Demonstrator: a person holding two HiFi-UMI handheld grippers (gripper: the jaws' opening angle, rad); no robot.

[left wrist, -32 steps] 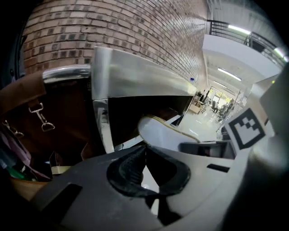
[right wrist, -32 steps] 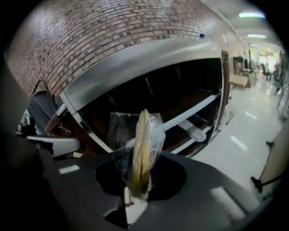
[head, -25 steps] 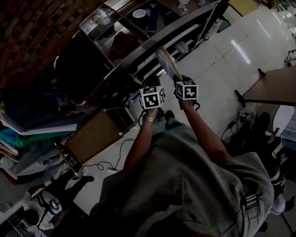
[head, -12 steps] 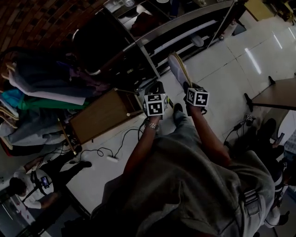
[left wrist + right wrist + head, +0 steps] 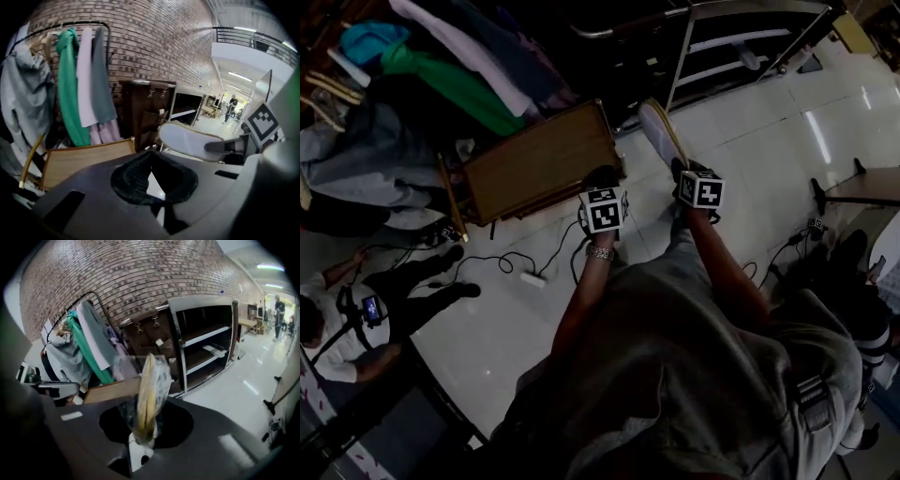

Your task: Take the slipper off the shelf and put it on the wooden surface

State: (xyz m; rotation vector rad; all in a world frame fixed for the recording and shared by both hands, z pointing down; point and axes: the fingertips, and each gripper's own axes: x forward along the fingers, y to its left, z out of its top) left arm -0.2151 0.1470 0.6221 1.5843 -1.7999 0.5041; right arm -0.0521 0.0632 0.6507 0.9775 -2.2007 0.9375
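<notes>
The slipper, pale-soled with a yellowish edge and wrapped in clear plastic, sticks up from my right gripper, which is shut on its lower end. In the right gripper view the slipper stands edge-on between the jaws of the right gripper. My left gripper hovers beside it, shut and holding nothing; its own view shows the slipper just right of the left gripper. The wooden surface lies just left of and beyond both grippers. The metal shelf stands behind at the upper right.
A clothes rack with green, white and grey garments hangs over the wooden surface's far side. A dark brown cabinet stands beside the shelf. Cables and a power strip lie on the tiled floor. A person crouches lower left; a table stands at right.
Both grippers, with the slipper in the right one, have moved away from the shelf to the left. The wooden surface now lies close beside them and the shelf has slid to the upper right.
</notes>
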